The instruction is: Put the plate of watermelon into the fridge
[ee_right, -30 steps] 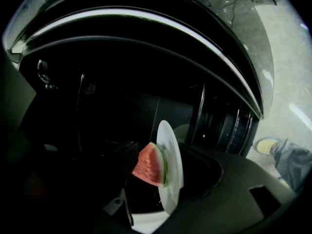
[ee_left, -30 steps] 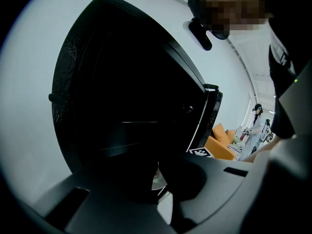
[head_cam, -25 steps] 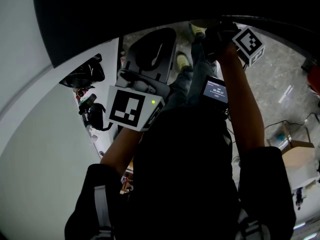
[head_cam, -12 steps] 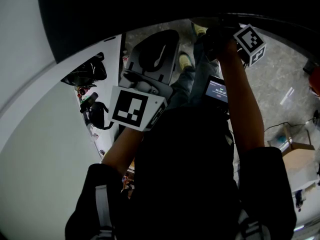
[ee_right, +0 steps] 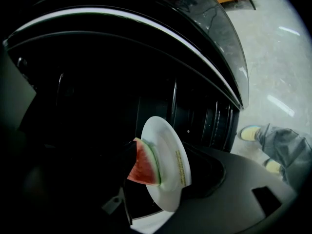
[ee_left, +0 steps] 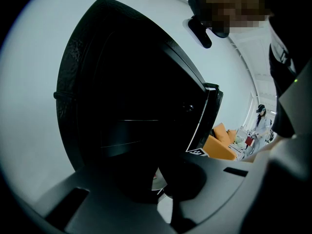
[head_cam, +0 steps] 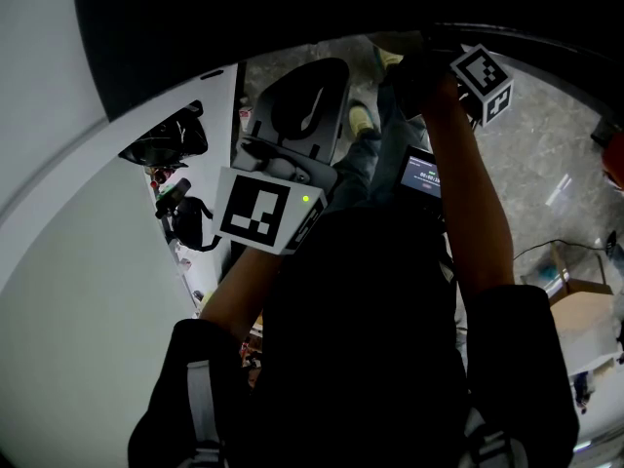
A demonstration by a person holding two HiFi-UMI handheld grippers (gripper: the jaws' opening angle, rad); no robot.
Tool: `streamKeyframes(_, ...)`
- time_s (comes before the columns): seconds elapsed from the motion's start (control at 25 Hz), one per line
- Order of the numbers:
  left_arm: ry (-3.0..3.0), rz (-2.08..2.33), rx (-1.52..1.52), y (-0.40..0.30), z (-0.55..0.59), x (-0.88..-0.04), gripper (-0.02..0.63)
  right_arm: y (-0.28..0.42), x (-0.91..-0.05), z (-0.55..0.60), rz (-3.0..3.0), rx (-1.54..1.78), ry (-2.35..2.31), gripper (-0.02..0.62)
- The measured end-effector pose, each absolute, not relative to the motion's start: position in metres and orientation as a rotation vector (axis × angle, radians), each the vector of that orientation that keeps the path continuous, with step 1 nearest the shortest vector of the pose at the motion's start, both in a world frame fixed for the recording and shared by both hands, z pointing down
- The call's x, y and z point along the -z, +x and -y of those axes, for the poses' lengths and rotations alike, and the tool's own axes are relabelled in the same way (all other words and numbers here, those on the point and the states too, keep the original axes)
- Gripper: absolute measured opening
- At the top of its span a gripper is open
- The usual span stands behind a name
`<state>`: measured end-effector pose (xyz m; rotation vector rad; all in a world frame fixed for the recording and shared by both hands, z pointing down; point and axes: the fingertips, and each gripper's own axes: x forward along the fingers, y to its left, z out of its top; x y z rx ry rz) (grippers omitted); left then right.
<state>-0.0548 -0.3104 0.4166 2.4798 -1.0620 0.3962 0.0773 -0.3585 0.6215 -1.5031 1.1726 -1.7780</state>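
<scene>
White plate with its watermelon slice is clamped in the right gripper, at the mouth of the dark fridge. In the last second it has moved only slightly farther in, so placing remains. The left gripper seems closed on the fridge door.

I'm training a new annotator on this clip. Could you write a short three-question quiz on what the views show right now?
1. True or false: the plate between the fingers of the right gripper is empty.
2. Multiple choice: in the right gripper view, what lies just beyond the plate? A) a sink B) the dark fridge C) a stove
3. Short answer: what colour is the plate?

Key:
1. False: a watermelon slice sits on it.
2. B
3. White
</scene>
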Motion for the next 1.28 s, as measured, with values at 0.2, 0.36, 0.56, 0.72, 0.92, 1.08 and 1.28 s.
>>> streamKeyframes(0.2, 2.456, 1.050, -0.419, -0.056, 0.304, -0.420, 0.012, 0.081, -0.622, 0.365, -1.092, 1.726, -1.499, 0.289)
streamKeyframes(0.36, 2.471, 1.058, -0.408, -0.052, 0.306, -0.418, 0.012, 0.081, -0.622, 0.383, -0.983, 1.697, -1.459, 0.308)
streamKeyframes(0.56, 2.453, 1.063, -0.446, -0.060, 0.306, -0.419, 0.012, 0.081, -0.620, 0.393, -1.005, 1.694, -1.404, 0.324)
streamKeyframes(0.72, 2.468, 1.071, -0.429, -0.064, 0.306, -0.415, 0.012, 0.086, -0.612, 0.376, -1.120, 1.713, -1.419, 0.324)
streamKeyframes(0.92, 2.498, 1.077, -0.428, -0.068, 0.306, -0.409, 0.012, 0.094, -0.613, 0.348, -1.217, 1.754, -1.469, 0.324)
streamKeyframes(1.08, 2.519, 1.093, -0.429, -0.077, 0.304, -0.401, 0.012, 0.099, -0.598, 0.333, -1.344, 1.739, -1.498, 0.322)
streamKeyframes(1.28, 2.556, 1.111, -0.392, -0.089, 0.296, -0.385, 0.012, 0.105, -0.558, 0.319, -1.596, 1.657, -1.562, 0.247)
